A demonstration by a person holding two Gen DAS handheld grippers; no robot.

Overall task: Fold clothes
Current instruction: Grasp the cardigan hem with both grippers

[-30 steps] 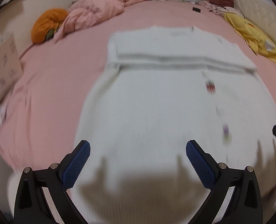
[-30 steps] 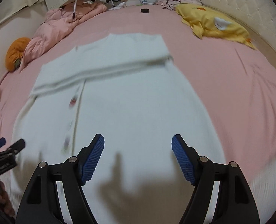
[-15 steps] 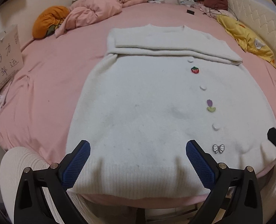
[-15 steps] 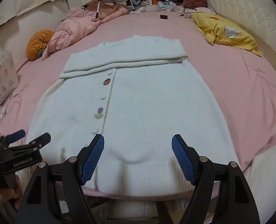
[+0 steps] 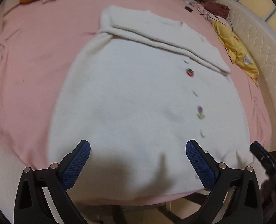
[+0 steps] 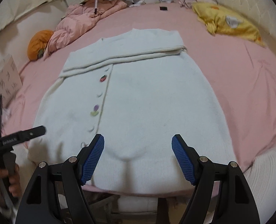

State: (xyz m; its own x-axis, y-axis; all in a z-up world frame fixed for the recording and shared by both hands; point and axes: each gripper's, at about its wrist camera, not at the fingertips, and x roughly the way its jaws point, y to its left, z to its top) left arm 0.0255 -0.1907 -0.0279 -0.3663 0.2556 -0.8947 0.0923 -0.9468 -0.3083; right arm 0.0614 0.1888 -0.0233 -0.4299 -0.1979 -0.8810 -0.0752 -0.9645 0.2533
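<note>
Having been lowered toward the cardigan (image 6: 138,100) hem, both grippers' fingers (image 5: 76,166) (image 6: 182,162) are held wide apart, empty, just above it.

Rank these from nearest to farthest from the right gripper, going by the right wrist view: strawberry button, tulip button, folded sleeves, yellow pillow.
From the right gripper:
1. Tulip button, on the cardigan's placket, left of centre.
2. Strawberry button, higher on the same placket.
3. Folded sleeves, laid across the chest.
4. Yellow pillow, far right by the headboard.
</note>
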